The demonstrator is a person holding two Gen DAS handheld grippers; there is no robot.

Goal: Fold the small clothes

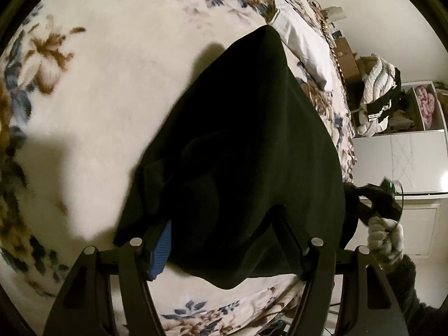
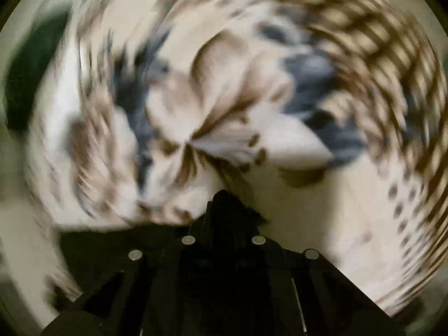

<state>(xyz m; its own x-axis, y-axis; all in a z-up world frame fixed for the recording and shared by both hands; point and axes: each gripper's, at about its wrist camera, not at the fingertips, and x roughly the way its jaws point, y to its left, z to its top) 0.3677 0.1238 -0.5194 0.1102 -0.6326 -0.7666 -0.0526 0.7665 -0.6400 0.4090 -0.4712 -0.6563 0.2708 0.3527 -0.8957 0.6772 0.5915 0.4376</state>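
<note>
the dark garment (image 1: 238, 151) lies spread on the flowered bed cover (image 1: 98, 89), stretching away from the left tool (image 1: 221, 240), whose fingers stand apart over its near edge, one on each side of a fold. whether they pinch the cloth i cannot tell; they look released, probably hovering to pin or pick that edge. a blue ribbed strip (image 1: 162, 249) peeks out by the left finger. the right tool (image 2: 224, 201) is clenched, its tips together over the cover beside the garment's edge; the view is too blurred to tell whether cloth is caught. off to the right, a gloved hand (image 1: 386, 235) carries that tool in, likely for a corner.
</note>
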